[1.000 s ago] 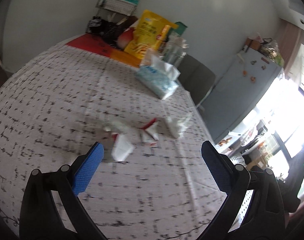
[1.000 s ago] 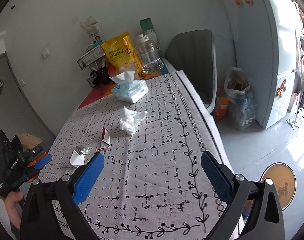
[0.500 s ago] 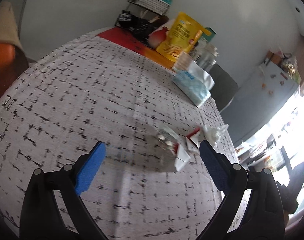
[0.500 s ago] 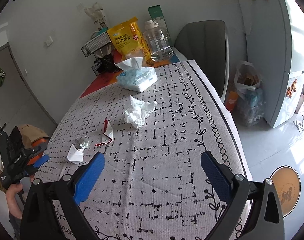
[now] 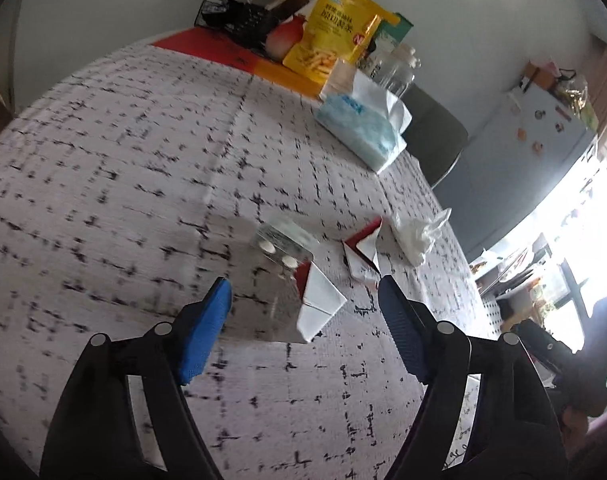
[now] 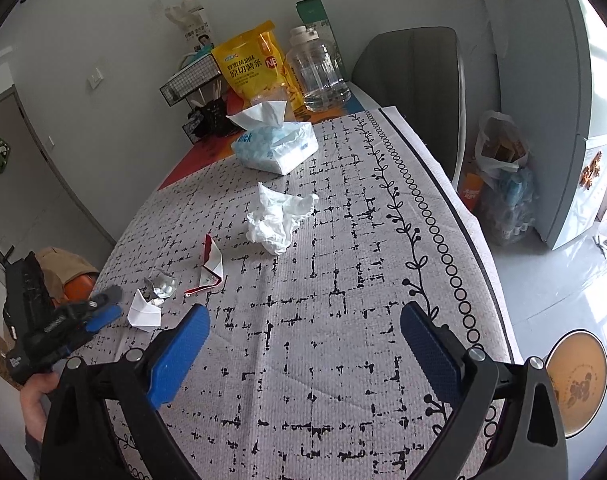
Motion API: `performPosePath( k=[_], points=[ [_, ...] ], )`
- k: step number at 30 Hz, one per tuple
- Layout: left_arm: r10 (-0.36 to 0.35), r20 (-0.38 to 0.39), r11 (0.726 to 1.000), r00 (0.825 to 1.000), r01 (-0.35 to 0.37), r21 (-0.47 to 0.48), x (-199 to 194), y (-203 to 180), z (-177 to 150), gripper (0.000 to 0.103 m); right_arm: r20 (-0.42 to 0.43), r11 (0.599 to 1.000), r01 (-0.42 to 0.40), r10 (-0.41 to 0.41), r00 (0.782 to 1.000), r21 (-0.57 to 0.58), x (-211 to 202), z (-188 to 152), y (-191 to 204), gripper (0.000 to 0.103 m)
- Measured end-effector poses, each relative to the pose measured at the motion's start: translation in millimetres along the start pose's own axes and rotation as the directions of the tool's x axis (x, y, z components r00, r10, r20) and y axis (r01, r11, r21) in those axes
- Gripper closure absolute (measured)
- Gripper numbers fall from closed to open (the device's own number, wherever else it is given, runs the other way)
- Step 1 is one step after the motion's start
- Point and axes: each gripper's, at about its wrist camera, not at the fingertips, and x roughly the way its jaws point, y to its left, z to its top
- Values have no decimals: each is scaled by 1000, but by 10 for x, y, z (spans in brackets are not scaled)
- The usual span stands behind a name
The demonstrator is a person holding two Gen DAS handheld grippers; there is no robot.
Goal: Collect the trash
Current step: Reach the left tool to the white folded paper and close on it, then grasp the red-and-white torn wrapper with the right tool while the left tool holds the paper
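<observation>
Left gripper [image 5: 303,292] closing over worktop [image 5: 103,168], folded white paper scrap [image 5: 317,306] and blister pack [image 5: 281,246] just ahead between jaws, untouched; right gripper [image 6: 303,332] wide open, empty, crumpled tissue [image 6: 277,216] well ahead.

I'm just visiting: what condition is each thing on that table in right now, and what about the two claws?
Left gripper: jaws closing, pads not yet touching the paper between them.
Right gripper: open, empty.
Folded white paper: lying loose on the tablecloth.
Pill blister: crumpled, two pills showing.
Red-and-white wrapper: torn, folded open.
Crumpled tissue: balled up.
Tissue pack: open, a sheet sticking out.
Water jug: upright, capped.
</observation>
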Motion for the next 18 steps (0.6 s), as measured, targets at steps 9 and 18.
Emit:
performPosePath(
  k=[9,18],
  points=[
    [78,-20,994,997,-76,80,185,-211,-81,63,-25,999,29,-29,999,-18,106,-16,89,9],
    [14,32,997,999,-17,73,-82,-149,-79,75,-38,996,40,-44,998,-81,142,-73,431,9]
  ],
)
